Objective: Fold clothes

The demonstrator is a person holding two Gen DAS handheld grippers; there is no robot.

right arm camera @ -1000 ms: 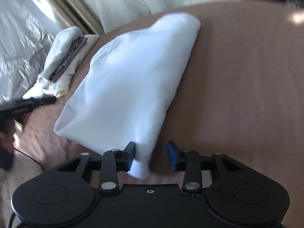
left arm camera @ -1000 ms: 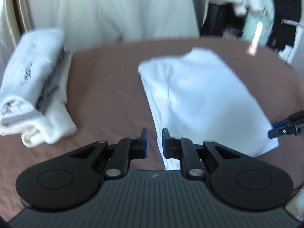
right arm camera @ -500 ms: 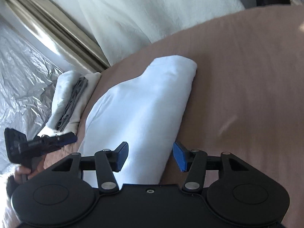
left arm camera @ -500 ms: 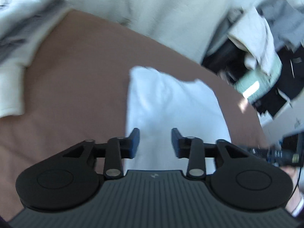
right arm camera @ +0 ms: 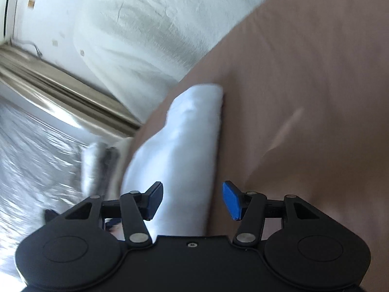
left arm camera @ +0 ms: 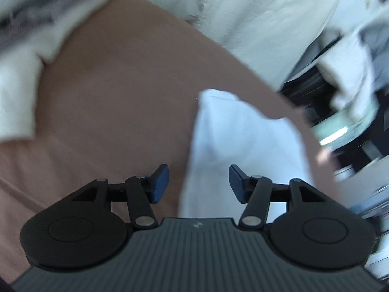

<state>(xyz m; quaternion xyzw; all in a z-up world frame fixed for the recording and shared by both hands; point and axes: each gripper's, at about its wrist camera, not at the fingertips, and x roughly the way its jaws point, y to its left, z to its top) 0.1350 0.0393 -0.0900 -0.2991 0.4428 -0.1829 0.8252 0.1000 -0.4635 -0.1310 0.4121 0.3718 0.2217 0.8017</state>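
A folded white garment (left arm camera: 245, 143) lies on the brown bed cover (left arm camera: 116, 97). My left gripper (left arm camera: 198, 182) is open and empty, low over the garment's near left edge. In the right wrist view the same garment (right arm camera: 184, 146) runs away from my right gripper (right arm camera: 193, 200), which is open and empty with the garment's near end between its jaws. Both views are blurred by motion.
A stack of folded white and grey clothes (left arm camera: 22, 56) sits at the left of the bed, also in the right wrist view (right arm camera: 102, 163). A white sheet (left arm camera: 255, 17) hangs behind the bed. Clutter of clothes (left arm camera: 352, 73) is at the far right.
Both grippers have opened wider and let go of the white garment. Both have swung and tilted, so the garment now lies flat between their jaws.
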